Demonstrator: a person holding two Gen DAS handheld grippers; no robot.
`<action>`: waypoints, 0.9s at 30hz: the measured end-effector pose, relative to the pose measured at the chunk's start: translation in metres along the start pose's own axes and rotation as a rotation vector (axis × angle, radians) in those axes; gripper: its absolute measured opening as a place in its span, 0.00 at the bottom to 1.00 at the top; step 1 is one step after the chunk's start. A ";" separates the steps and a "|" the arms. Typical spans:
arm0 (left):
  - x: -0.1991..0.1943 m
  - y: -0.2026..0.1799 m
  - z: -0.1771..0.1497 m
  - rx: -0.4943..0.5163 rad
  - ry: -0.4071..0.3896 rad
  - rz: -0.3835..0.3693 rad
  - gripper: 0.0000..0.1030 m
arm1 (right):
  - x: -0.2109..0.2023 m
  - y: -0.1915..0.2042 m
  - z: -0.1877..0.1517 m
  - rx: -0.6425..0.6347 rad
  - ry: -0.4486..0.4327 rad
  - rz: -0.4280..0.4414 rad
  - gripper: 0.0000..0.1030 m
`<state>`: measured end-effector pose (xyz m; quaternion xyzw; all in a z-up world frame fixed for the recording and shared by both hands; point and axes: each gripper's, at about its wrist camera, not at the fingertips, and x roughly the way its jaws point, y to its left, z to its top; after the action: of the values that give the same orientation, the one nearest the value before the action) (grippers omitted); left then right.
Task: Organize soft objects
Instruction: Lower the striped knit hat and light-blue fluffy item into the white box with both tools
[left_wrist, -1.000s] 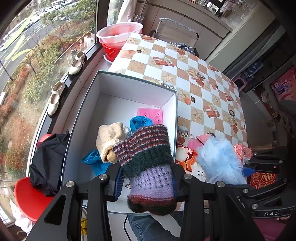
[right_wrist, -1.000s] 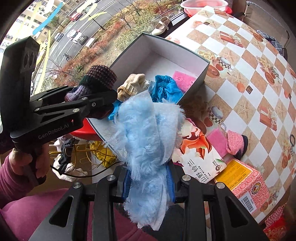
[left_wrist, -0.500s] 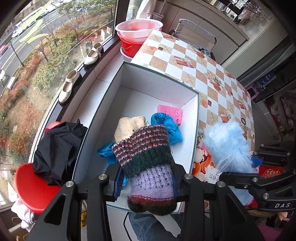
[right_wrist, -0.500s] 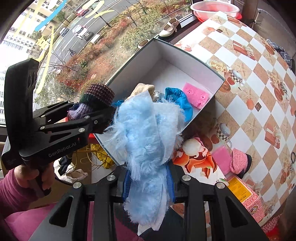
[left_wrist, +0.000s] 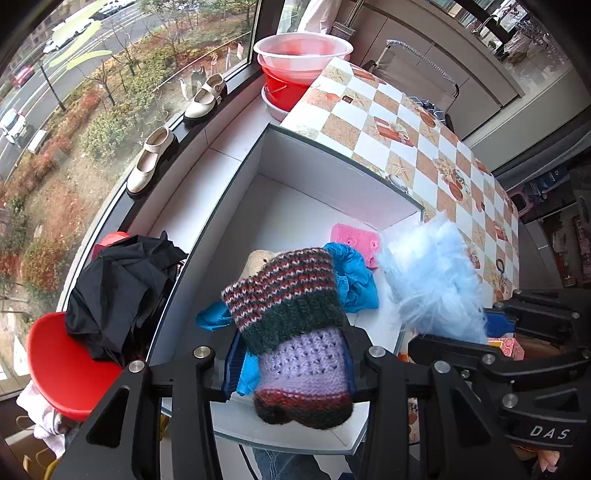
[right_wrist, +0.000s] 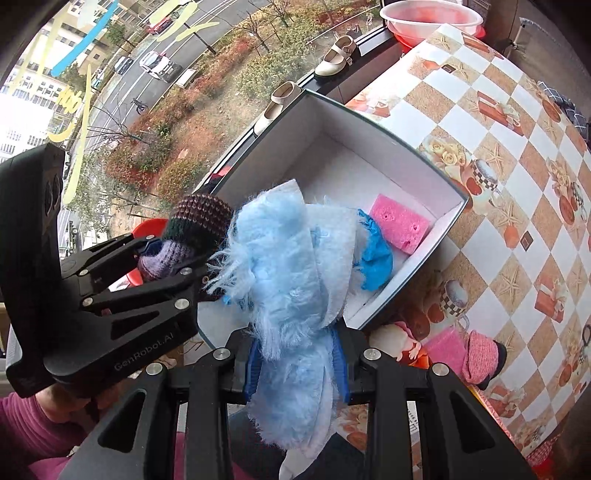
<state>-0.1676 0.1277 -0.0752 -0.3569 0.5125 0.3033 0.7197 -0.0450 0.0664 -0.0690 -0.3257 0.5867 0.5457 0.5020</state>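
My left gripper (left_wrist: 291, 373) is shut on a striped knitted sock (left_wrist: 291, 317), held above the near end of a white open box (left_wrist: 280, 218). My right gripper (right_wrist: 295, 369) is shut on a fluffy light-blue cloth (right_wrist: 288, 266), over the box's near right edge; the cloth also shows in the left wrist view (left_wrist: 432, 280). In the box lie a pink sponge (left_wrist: 354, 240), a blue cloth (left_wrist: 354, 280) and a beige sock (left_wrist: 255, 262), partly hidden by the knitted sock. The left gripper (right_wrist: 155, 266) with the sock (right_wrist: 199, 218) shows in the right wrist view.
The box sits at the edge of a checkered table (left_wrist: 406, 122) beside a window ledge with cream shoes (left_wrist: 151, 158). Red and white basins (left_wrist: 299, 62) stand beyond. A pink sock (right_wrist: 480, 358), a pink sponge (right_wrist: 443, 345) and printed packets (right_wrist: 410, 343) lie on the table at right. A black garment (left_wrist: 118, 288) lies on a red stool.
Both grippers have moved forward and up over the box with their loads. The fluffy cloth has come closer to the knitted sock, now over the box's right edge.
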 end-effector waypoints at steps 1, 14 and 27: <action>0.001 -0.001 0.002 0.002 -0.001 0.006 0.43 | -0.001 -0.001 0.004 -0.001 -0.005 -0.003 0.32; 0.018 -0.003 0.018 -0.003 0.003 0.040 0.43 | 0.004 -0.020 0.035 0.060 -0.018 -0.009 0.32; 0.024 -0.012 0.024 0.019 0.012 0.054 0.47 | 0.008 -0.024 0.045 0.078 -0.024 -0.004 0.32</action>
<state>-0.1387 0.1421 -0.0903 -0.3381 0.5293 0.3157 0.7113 -0.0140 0.1064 -0.0796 -0.3007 0.6007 0.5252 0.5224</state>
